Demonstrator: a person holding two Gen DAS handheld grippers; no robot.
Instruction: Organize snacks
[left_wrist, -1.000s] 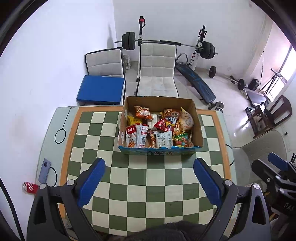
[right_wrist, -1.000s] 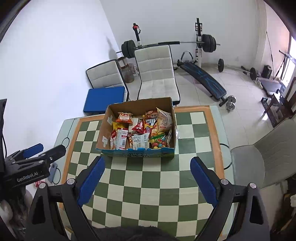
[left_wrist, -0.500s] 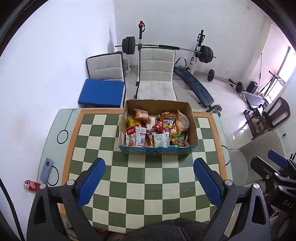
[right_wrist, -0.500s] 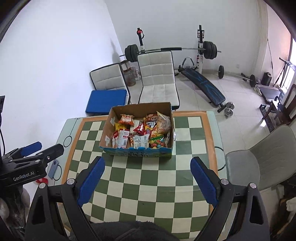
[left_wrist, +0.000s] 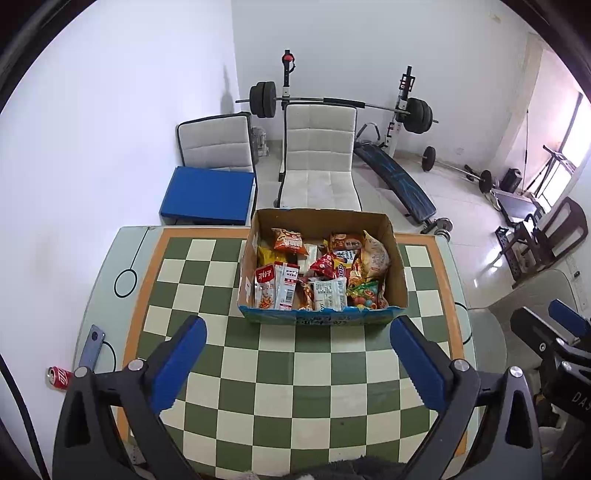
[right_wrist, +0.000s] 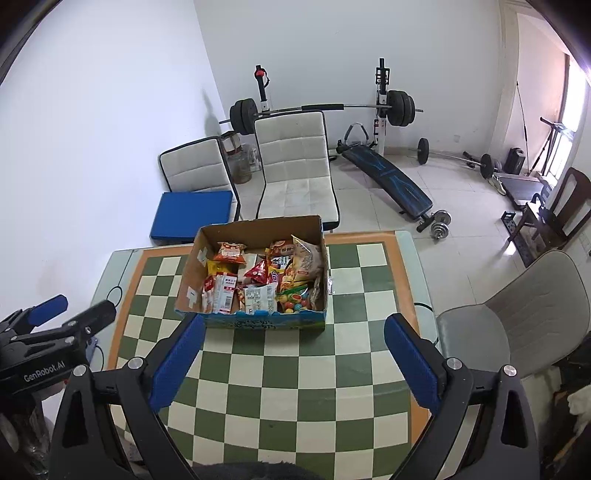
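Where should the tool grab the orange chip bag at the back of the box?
Probably by its top edge, coming straight down from above. The orange chip bag lies on top of the other snacks, and the cardboard box walls block any sideways approach. The left tool hangs open.

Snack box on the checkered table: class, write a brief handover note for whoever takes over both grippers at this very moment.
Left gripper: open, empty, hovering above the table, short of the box.
Right gripper: open, empty, likewise short of the box.
Cardboard box sits at the far middle of the checkered table, with every visible snack packet piled loosely inside.
Done: nothing visibly sorted; no packet lies outside the box.
Left: reach in, lift packets out and arrange them.
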